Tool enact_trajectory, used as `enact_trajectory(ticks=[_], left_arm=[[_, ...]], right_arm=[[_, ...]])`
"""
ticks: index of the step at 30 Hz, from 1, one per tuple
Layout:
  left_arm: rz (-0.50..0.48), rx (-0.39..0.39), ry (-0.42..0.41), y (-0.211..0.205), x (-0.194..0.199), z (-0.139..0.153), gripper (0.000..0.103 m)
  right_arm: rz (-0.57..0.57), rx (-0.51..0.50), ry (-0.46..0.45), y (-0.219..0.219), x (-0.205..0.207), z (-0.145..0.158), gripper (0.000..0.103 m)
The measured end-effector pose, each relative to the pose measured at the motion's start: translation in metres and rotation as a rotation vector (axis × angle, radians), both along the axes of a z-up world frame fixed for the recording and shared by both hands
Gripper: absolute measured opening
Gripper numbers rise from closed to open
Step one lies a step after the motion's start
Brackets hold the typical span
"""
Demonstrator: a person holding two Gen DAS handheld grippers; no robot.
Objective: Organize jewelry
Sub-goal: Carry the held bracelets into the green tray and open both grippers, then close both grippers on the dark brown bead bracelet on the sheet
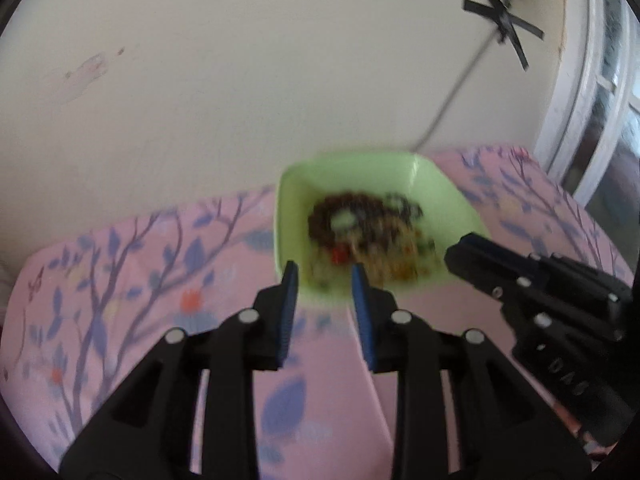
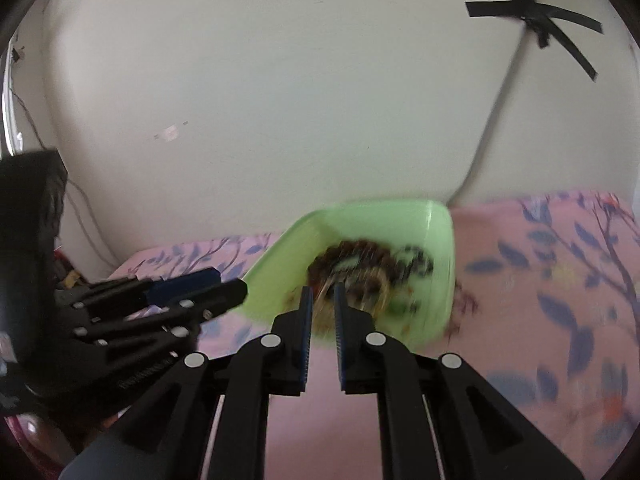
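Here both grippers tilt down at one green bowl (image 1: 436,196) on the pink floral cloth (image 1: 120,280). The left gripper (image 1: 325,270) stands partly open with nothing between its pads. The right gripper (image 2: 320,294) shows a narrow gap; blur hides whether it grips anything. The jewelry (image 2: 368,272) lies heaped in the bowl. Only the left view shows a window (image 1: 600,92).
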State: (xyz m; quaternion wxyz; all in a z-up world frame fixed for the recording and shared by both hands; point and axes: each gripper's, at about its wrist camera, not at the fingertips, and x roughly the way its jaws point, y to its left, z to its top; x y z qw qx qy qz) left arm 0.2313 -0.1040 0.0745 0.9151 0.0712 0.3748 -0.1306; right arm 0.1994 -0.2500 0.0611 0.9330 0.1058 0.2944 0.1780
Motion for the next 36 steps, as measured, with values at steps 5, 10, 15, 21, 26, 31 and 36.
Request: enact_trajectory(ticks=[5, 10, 15, 21, 26, 31, 36], left_arm=[[0.017, 0.023, 0.037, 0.007, -0.050, -0.020, 0.026], [0.024, 0.022, 0.056, 0.017, -0.096, -0.031, 0.026], [0.032, 0.021, 0.051, 0.030, -0.128, -0.032, 0.026], [0.049, 0.017, 0.039, 0.052, -0.157, -0.033, 0.026], [0.054, 0.008, 0.047, 0.068, -0.175, -0.041, 0.026], [0.050, 0.001, 0.052, 0.078, -0.189, -0.047, 0.026], [0.050, -0.021, 0.039, 0.093, -0.193, -0.040, 0.026]], right_arm=[[0.002, 0.034, 0.047, 0.004, -0.050, -0.012, 0.000], [0.017, 0.041, 0.090, 0.015, -0.099, -0.027, 0.000], [0.031, 0.038, 0.133, 0.030, -0.125, -0.044, 0.000], [0.056, 0.018, 0.151, 0.055, -0.157, -0.049, 0.000], [0.063, 0.000, 0.154, 0.072, -0.173, -0.051, 0.000], [0.052, -0.015, 0.155, 0.080, -0.183, -0.052, 0.000], [0.059, -0.020, 0.159, 0.089, -0.184, -0.050, 0.000]])
